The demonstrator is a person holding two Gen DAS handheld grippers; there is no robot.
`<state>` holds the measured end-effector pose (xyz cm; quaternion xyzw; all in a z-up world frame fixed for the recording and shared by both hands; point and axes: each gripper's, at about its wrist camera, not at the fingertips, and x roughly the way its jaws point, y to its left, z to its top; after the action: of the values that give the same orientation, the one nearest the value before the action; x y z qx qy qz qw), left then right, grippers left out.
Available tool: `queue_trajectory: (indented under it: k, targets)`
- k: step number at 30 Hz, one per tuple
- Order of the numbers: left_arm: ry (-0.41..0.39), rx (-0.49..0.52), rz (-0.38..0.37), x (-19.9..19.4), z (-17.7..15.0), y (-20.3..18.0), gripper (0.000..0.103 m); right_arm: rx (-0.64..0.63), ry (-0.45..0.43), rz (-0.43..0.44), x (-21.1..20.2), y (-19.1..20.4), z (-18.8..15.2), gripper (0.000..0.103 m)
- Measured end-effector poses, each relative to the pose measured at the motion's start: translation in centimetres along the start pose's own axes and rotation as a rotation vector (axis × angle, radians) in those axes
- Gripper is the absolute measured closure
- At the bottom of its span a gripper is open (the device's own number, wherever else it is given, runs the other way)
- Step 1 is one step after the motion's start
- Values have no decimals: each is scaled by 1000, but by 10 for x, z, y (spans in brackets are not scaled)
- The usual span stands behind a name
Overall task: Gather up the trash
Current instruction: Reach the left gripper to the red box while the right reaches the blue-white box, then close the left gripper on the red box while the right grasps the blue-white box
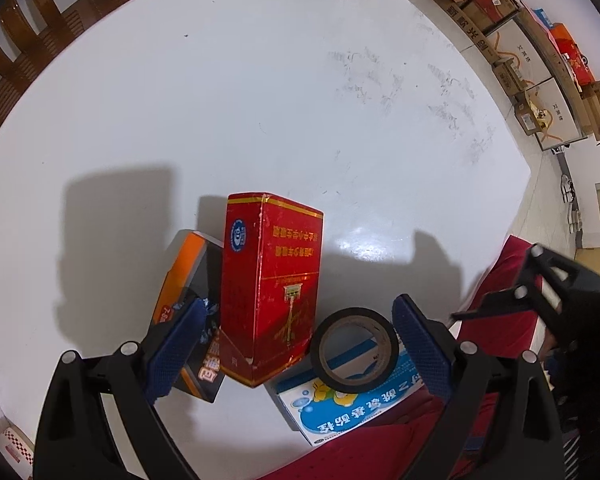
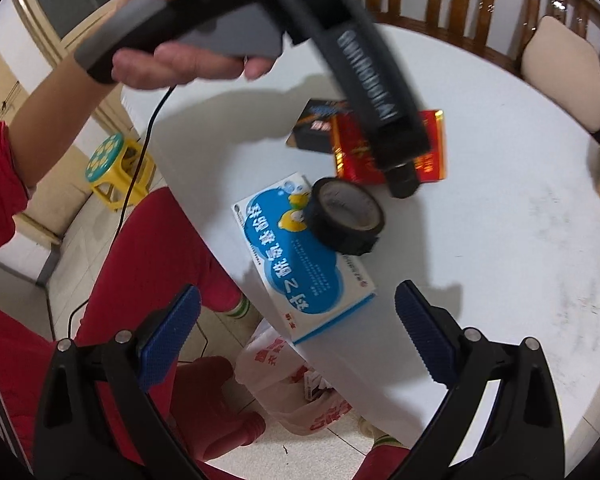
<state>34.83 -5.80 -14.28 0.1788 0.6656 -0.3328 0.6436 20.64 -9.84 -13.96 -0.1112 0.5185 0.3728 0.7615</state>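
Note:
A red box with gold edges (image 1: 272, 288) lies on the white round table (image 1: 260, 100), with a black and orange box (image 1: 184, 280) against its left side. A black tape roll (image 1: 356, 350) rests on a blue and white carton (image 1: 352, 412) at the table's near edge. My left gripper (image 1: 298, 352) is open above them, and the red box and the roll show between its blue pads. My right gripper (image 2: 296, 336) is open and holds nothing; it hovers over the table edge, short of the carton (image 2: 300, 264) and the tape roll (image 2: 346, 216). The left tool hides part of the red box (image 2: 432, 148).
A white plastic bag with red print (image 2: 296, 392) sits on the floor under the table edge, beside red trouser legs (image 2: 148, 264). A hand (image 2: 188, 60) holds the left tool. A yellow stool (image 2: 116, 168), wooden chairs (image 2: 560, 72) and cardboard boxes (image 1: 500, 40) surround the table.

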Motion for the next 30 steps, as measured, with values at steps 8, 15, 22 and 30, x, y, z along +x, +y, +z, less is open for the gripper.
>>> queue_trajectory:
  k: [8, 15, 22, 30]
  targets:
    - [-17, 2, -37, 0, 2, 3, 11, -3, 21, -2, 28, -4, 1, 8]
    - [-36, 28, -9, 0, 1, -3, 15, 11, -5, -24, 39, -3, 2, 8]
    - [-35, 20, 19, 0, 3, -5, 33, 30, -31, -48, 42, -6, 1, 13]
    - [-38, -28, 55, -2, 6, 2, 50, 53, -45, -76, 39, -8, 0, 25]
